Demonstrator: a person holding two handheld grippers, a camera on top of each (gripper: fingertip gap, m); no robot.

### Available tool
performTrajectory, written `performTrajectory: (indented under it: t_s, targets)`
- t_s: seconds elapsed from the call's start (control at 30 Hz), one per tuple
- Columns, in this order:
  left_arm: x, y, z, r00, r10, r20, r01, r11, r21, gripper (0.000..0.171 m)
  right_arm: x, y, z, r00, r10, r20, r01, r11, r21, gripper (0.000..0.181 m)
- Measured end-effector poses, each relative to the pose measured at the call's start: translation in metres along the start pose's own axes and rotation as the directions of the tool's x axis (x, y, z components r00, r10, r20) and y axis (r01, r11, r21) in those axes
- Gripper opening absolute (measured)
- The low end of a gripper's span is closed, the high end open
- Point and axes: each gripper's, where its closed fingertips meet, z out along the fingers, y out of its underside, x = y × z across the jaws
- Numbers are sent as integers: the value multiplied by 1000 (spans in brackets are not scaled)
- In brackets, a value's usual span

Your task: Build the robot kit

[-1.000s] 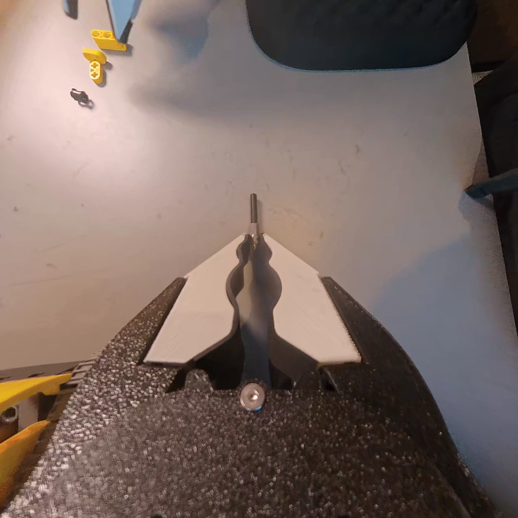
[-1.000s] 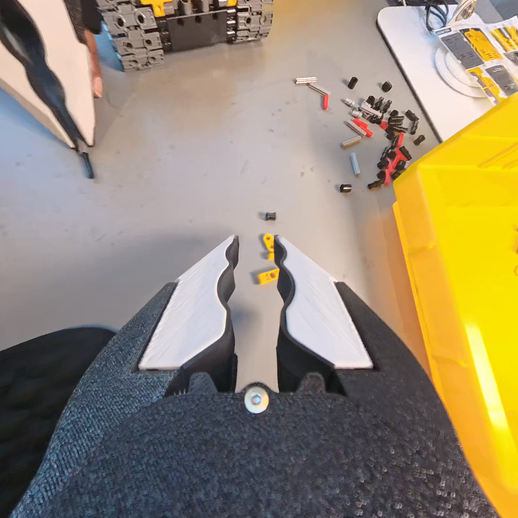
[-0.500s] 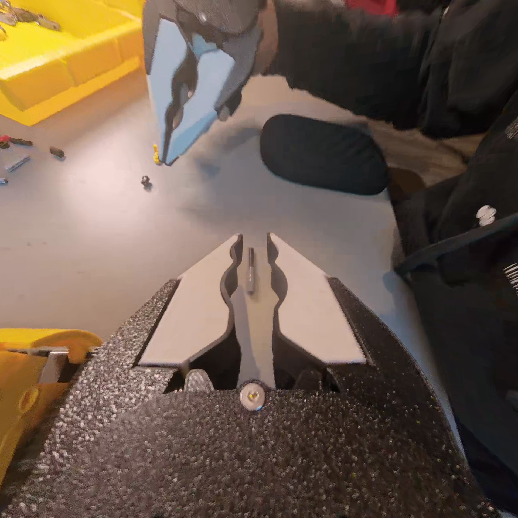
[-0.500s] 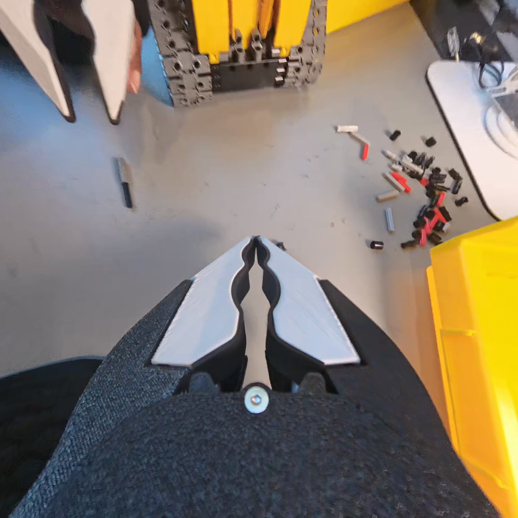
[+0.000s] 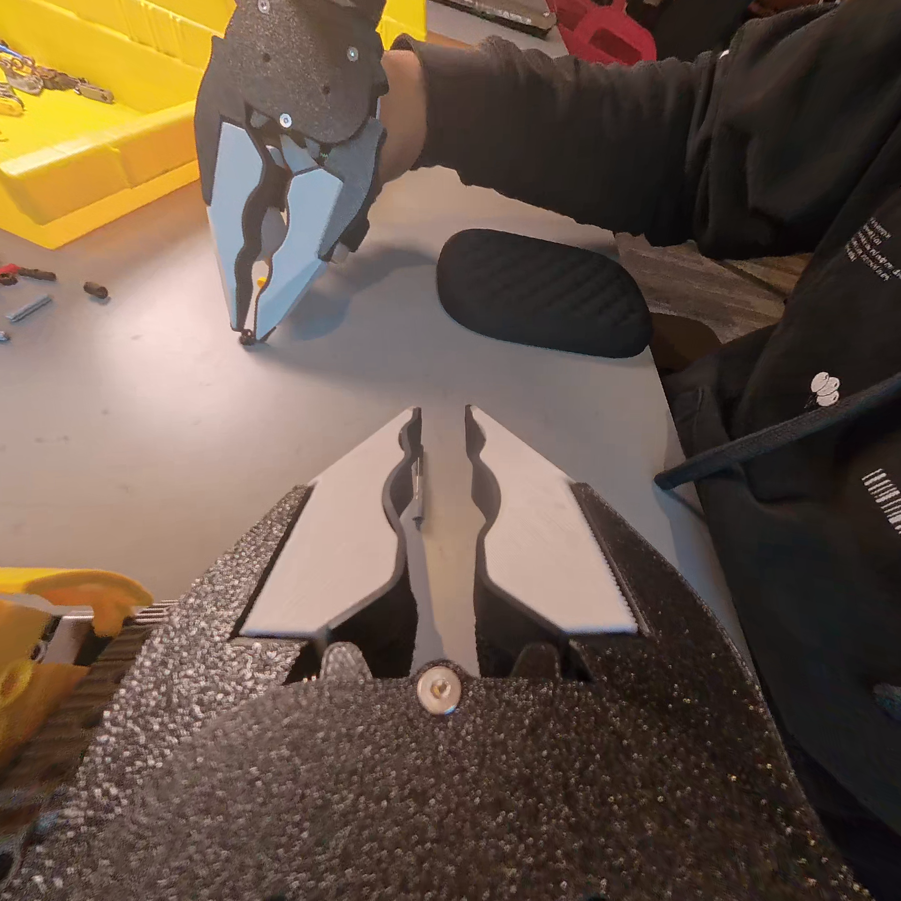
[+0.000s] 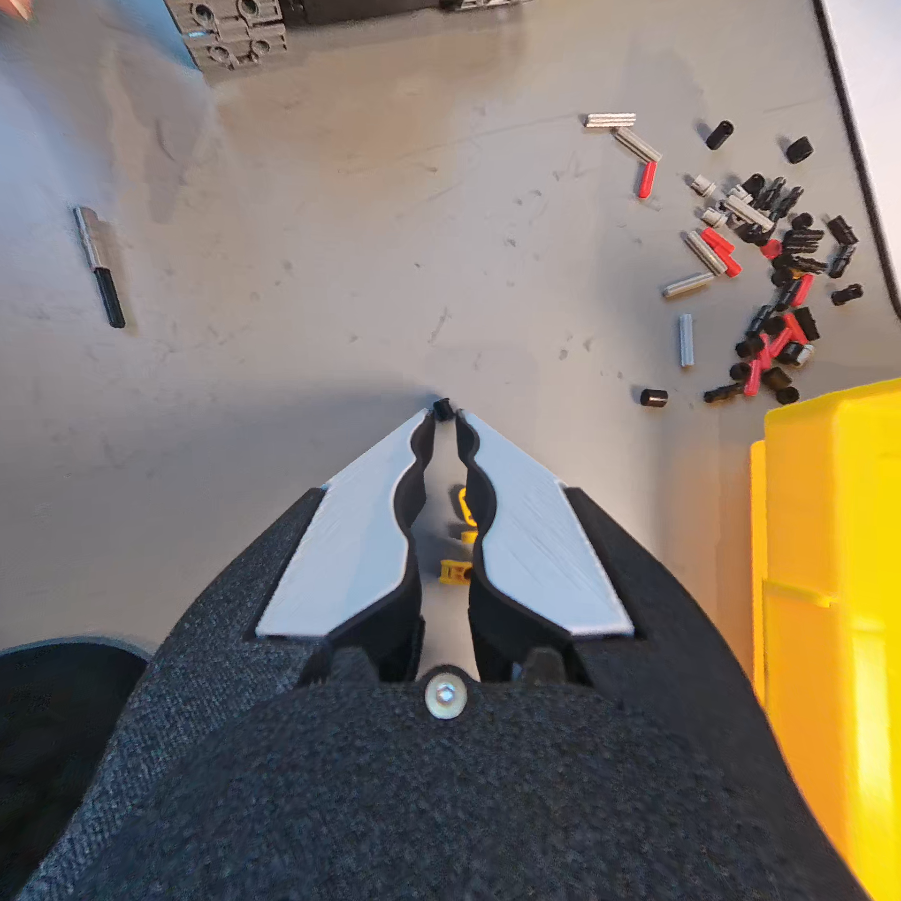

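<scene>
In the left wrist view the left tongs stand open with a clear gap and hold nothing; a thin grey and black pin lies on the grey table between the two fingers, close against the inner side of the left finger. Its long axis runs along the fingers, from the bottom toward the top of the frame. In the right wrist view this same pin is at the middle left, well apart from the right tongs, with the black end pointing to the bottom of the frame. The right tongs are almost closed, and a small black peg sits between their tips, low on the table; the tips seem to pinch it, but I cannot tell how firmly. Two small yellow pieces lie under these fingers. At the right are a heap of black, red and grey pegs and a yellow bin.
</scene>
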Motion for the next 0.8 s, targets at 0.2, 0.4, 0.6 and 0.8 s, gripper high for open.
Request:
performTrajectory:
  t_s: [0.2, 0.4, 0.6, 0.8]
  targets:
    - [-6, -1, 0, 999, -21, 27, 20, 1000, 7, 17, -6, -2, 0, 997, -75, 16, 75, 997, -5, 6]
    - [-20, -8, -4, 991, -96, 92, 90, 994, 68, 22, -60, -58, -28, 969, -243, -36, 245, 944, 220, 6]
    - [-7, -21, 0, 986, -165, -12, 165, 975, 147, 25, -107, -95, -49, 924, -361, -125, 382, 884, 271, 6]
    - [7, -24, 1, 986, -151, -74, 161, 974, 157, 7, -117, -102, -54, 901, -404, -157, 433, 865, 255, 6]
